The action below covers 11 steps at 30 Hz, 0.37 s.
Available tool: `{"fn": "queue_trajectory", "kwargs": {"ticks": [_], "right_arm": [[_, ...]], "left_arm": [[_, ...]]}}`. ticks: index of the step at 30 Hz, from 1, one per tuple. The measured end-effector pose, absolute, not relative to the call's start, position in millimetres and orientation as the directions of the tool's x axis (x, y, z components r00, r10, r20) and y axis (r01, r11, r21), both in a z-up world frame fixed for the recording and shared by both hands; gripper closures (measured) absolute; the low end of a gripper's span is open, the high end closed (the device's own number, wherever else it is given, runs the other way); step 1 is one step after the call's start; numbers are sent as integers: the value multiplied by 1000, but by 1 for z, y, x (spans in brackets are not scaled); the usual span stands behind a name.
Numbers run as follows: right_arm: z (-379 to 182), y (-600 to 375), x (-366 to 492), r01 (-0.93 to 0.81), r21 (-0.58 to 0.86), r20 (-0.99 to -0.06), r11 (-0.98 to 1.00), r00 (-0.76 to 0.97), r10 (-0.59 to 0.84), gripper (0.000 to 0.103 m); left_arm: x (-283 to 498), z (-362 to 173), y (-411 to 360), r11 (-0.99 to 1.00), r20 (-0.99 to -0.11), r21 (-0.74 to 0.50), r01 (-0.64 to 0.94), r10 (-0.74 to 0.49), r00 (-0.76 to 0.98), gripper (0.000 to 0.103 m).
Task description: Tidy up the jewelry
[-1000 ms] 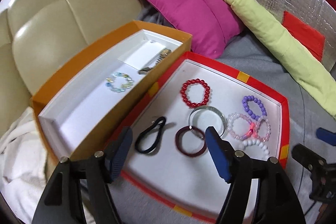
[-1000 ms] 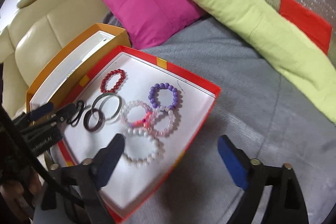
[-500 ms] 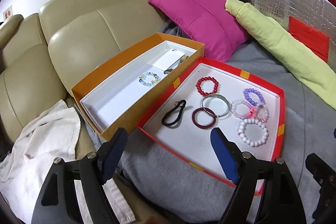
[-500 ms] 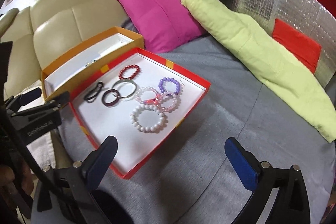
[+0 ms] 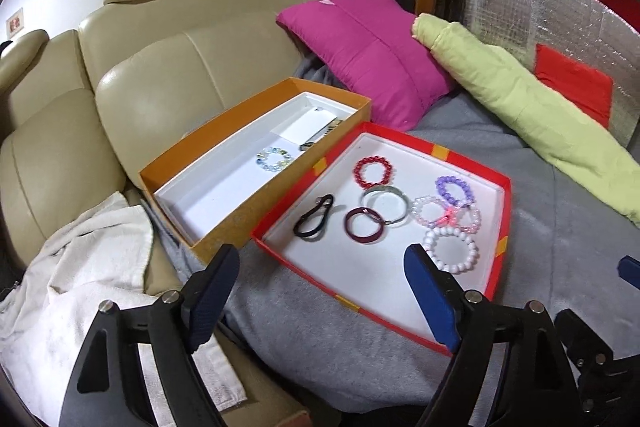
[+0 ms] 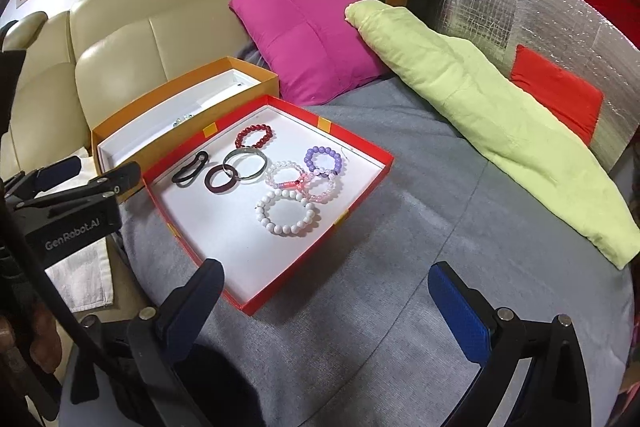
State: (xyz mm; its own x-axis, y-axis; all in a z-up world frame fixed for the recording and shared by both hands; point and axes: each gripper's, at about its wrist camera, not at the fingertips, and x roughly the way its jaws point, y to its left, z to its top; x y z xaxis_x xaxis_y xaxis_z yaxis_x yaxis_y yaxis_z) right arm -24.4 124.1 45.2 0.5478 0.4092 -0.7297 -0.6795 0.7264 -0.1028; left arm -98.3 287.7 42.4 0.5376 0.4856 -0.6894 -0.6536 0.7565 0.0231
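The left gripper (image 5: 320, 291) hangs with jaws spread wide and nothing between them, short of the red tray's (image 5: 502, 227) near rim. The right gripper (image 6: 324, 301), equally wide and empty, sits over the grey blanket (image 6: 440, 227) off the tray's near corner. Inside the tray, nearest first: white bead bracelet (image 5: 452, 250), maroon bangle (image 5: 364, 225), black hair tie (image 5: 314, 217), silver bangle (image 5: 386, 205), red bead bracelet (image 5: 373, 171). Beyond the tray, touching it, the orange box (image 5: 224, 223) holds a pale bead bracelet (image 5: 274, 159).

Both grippers are black plastic frames with silver screws – fingertips (image 5: 430, 301) padded in blue. Left gripper (image 6: 76, 203) says "GenRobot.AI" in white.
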Motion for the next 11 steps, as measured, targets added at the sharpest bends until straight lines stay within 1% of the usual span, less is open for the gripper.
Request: {"fn": "queue_trajectory", "kwargs": {"ticks": [1, 2, 5, 11], "right_arm": [[47, 125, -24, -680, -103, -728, 726, 549, 411, 0], [48, 125, -25, -680, -103, -727, 726, 550, 412, 0], [48, 128, -24, -681, -108, -726, 725, 551, 410, 0], [46, 134, -20, -681, -110, -733, 724, 548, 403, 0]], "left_arm": [[-97, 44, 287, 759, -690, 19, -651, 481, 540, 9], [-96, 45, 287, 758, -686, 20, -652, 485, 542, 6], [-95, 50, 283, 764, -666, 33, -644, 497, 556, 6], [-89, 53, 281, 780, -657, 39, -625, 491, 572, 6]]}}
